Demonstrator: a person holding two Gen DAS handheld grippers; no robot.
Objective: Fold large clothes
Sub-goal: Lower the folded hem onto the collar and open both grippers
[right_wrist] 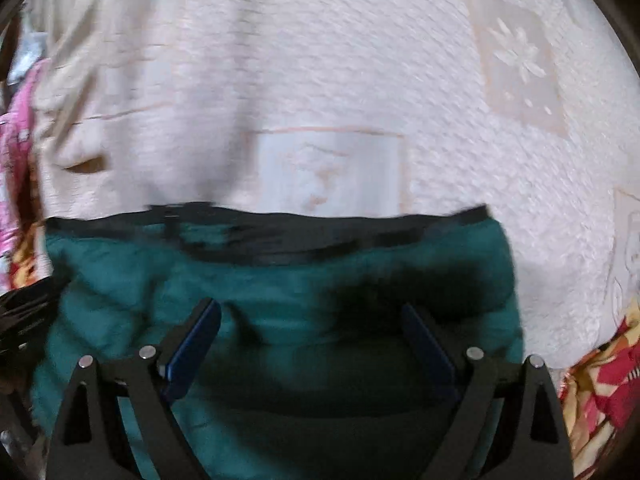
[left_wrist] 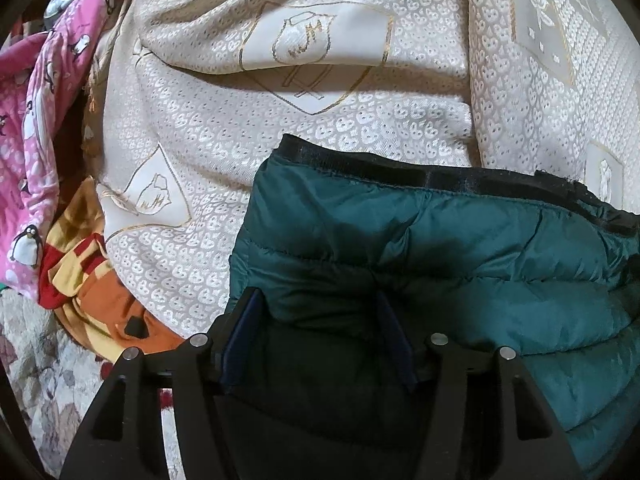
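Observation:
A dark green quilted jacket (left_wrist: pixel 460 248) with a black trimmed edge (left_wrist: pixel 400 176) lies on a cream patterned bedspread (left_wrist: pixel 224 128). My left gripper (left_wrist: pixel 316 294) sits low over the jacket's left end. Its blue pads (left_wrist: pixel 244 328) stand apart, with puffy green fabric bulging between them but not squeezed. In the blurred right wrist view the same jacket (right_wrist: pixel 280 280) fills the lower half. My right gripper (right_wrist: pixel 308 312) hovers over it with its jaws wide and nothing pinched. The lower part of the jacket is hidden under both grippers.
A pink penguin-print cloth (left_wrist: pixel 36 128) and an orange, red and yellow cloth (left_wrist: pixel 80 272) lie bunched at the bedspread's left. A flowery surface (left_wrist: pixel 32 380) shows below them. More red and yellow cloth (right_wrist: pixel 600 380) lies right of the jacket. The bedspread (right_wrist: pixel 320 60) stretches beyond the jacket's edge.

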